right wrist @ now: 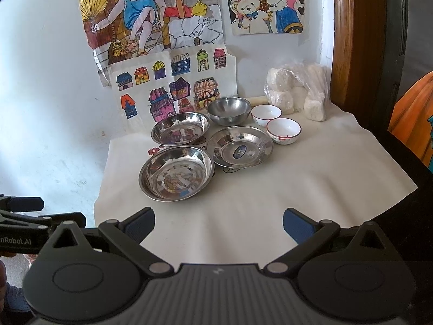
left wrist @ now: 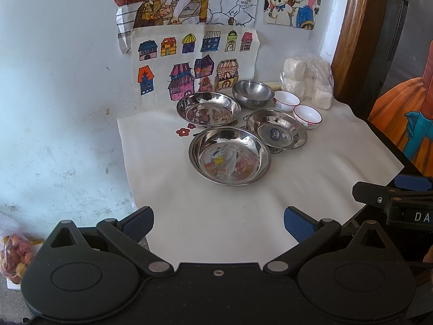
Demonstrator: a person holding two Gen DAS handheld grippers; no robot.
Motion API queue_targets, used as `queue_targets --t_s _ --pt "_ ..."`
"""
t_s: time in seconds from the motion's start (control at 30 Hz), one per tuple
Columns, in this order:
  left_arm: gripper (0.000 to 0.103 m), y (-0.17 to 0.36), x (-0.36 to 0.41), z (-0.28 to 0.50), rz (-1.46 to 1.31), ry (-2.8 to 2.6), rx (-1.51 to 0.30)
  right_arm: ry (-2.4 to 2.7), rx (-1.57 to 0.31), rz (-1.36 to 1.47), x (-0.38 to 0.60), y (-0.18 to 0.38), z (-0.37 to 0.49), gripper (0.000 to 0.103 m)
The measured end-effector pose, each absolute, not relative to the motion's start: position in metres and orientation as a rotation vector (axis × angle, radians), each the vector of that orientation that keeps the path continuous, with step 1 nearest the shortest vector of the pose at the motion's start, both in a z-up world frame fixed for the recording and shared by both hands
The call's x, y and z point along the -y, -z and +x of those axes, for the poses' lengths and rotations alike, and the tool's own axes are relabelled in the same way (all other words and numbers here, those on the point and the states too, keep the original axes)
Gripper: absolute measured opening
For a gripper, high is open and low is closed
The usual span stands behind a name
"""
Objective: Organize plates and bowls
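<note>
Three steel plates lie on the white cloth: a near one (left wrist: 230, 155) (right wrist: 176, 172), a far left one (left wrist: 208, 108) (right wrist: 180, 128), and a right one with a sticker (left wrist: 276, 132) (right wrist: 240, 146). Behind them stands a steel bowl (left wrist: 253, 93) (right wrist: 229, 110). Two white bowls with red rims sit to its right (left wrist: 286, 100) (left wrist: 307, 116) (right wrist: 266, 114) (right wrist: 283, 130). My left gripper (left wrist: 218, 223) and right gripper (right wrist: 218, 223) are both open and empty, hovering over the cloth's near part, well short of the dishes.
A clear bag of white lumps (left wrist: 308, 81) (right wrist: 297, 92) stands at the back right. Children's drawings (left wrist: 194, 65) hang on the wall behind. A wooden frame (left wrist: 351, 32) rises at the right. The table edge (left wrist: 389, 149) runs along the right. A bag of fruit (left wrist: 16, 254) lies low left.
</note>
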State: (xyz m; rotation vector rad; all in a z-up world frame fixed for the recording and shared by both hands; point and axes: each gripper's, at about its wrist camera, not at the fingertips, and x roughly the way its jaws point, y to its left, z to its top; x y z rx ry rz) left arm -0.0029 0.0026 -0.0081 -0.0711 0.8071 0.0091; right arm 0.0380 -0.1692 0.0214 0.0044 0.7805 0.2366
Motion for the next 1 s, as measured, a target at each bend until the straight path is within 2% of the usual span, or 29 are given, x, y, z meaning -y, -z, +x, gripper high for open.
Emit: queue_targets --t_s 0.63,1.0 --pt "0.102 0.009 -0.001 -0.001 -0.067 -0.013 -0.819 -0.237 -0.794 0.006 0.171 -0.02 0.043 0.103" --pt "0.102 0.013 0.009 0.028 -0.07 -0.127 -0.882 -0.264 -0.82 -0.003 0.184 -0.014 0.067 0.103"
